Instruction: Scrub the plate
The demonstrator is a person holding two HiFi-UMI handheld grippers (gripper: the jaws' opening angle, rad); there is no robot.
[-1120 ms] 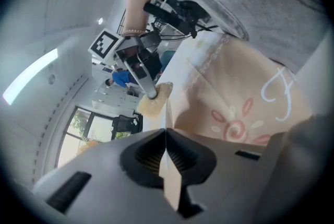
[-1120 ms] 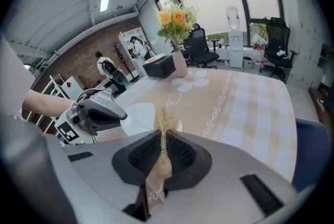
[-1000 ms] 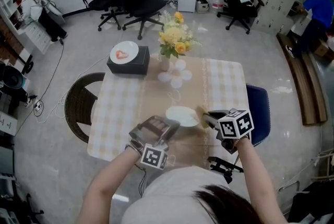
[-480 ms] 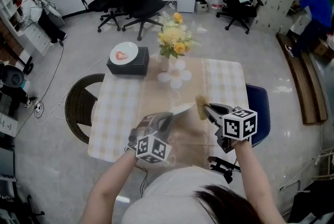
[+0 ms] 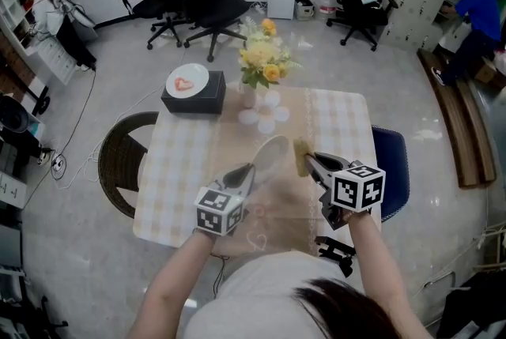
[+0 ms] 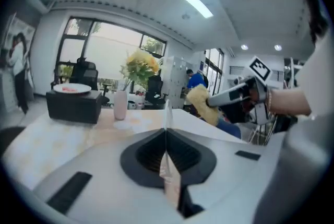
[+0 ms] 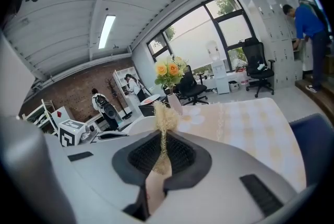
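Plate edge-on, face unseen; sponge gripped part hidden.

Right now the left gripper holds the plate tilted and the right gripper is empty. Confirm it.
Not quite: the right gripper is shut on a yellow sponge, as the right gripper view shows. The left gripper does hold the plate tilted.
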